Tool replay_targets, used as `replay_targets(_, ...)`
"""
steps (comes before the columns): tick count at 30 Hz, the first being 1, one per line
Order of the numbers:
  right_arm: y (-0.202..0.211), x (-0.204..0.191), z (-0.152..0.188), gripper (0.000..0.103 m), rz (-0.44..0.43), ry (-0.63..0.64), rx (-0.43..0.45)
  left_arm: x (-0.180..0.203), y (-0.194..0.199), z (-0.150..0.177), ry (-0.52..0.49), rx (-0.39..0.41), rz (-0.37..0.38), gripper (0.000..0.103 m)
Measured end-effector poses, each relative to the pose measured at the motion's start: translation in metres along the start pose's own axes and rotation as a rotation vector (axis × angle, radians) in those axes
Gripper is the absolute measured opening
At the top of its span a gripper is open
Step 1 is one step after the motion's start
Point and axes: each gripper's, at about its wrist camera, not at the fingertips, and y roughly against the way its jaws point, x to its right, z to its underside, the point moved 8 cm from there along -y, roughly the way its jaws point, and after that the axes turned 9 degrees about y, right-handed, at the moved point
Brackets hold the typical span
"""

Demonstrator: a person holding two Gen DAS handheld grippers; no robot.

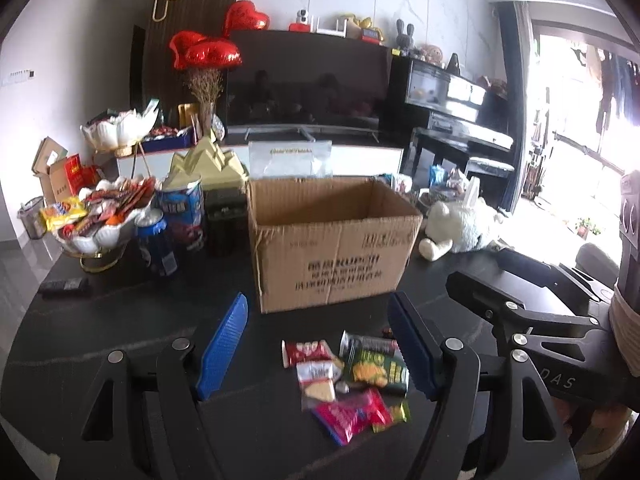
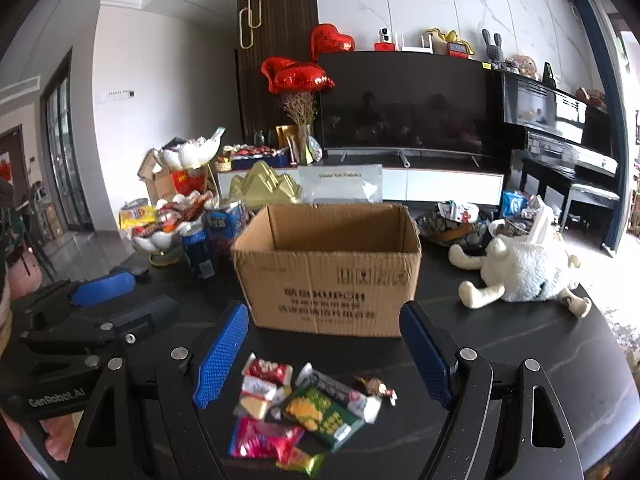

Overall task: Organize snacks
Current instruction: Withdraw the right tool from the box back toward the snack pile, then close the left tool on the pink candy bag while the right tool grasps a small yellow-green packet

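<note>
A small pile of snack packets lies on the dark table: a green packet (image 1: 378,372) (image 2: 320,412), a pink one (image 1: 348,414) (image 2: 264,438), a red wrapper (image 1: 308,352) (image 2: 266,370) and a small twisted candy (image 2: 376,386). Just behind the pile stands a cardboard box (image 1: 332,256) (image 2: 328,292) with its top open. My left gripper (image 1: 318,298) hangs open over the pile, its blue pads on either side and apart from the packets. My right gripper (image 2: 324,308) is open in the same way, holding nothing. Both grippers sit side by side.
Left of the box are a white lotus bowl (image 1: 100,216) full of snacks, a blue can (image 1: 156,244), a blue canister (image 1: 182,212), a black container (image 1: 226,220) and a remote (image 1: 64,286). A white plush toy (image 2: 520,276) lies to the right. A TV stands behind.
</note>
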Motion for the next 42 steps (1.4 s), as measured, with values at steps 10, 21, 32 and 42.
replay_targets(10, 0.004, -0.003, 0.041, 0.079, 0.014, -0.003, -0.072, -0.006, -0.008, 0.048, 0.007, -0.105, 0.005, 0.073)
replay_targets(21, -0.004, -0.008, 0.088, 0.079, -0.01, -0.043, -0.169, -0.004, -0.027, 0.095, 0.001, -0.21, 0.014, 0.072)
replay_targets(32, -0.025, -0.007, 0.138, 0.073, -0.06, -0.109, -0.294, -0.004, -0.047, 0.127, -0.013, -0.291, 0.019, 0.072)
replay_targets(42, -0.049, -0.023, 0.165, 0.059, -0.159, -0.133, -0.354, -0.007, -0.066, 0.146, 0.021, -0.347, 0.064, 0.057)
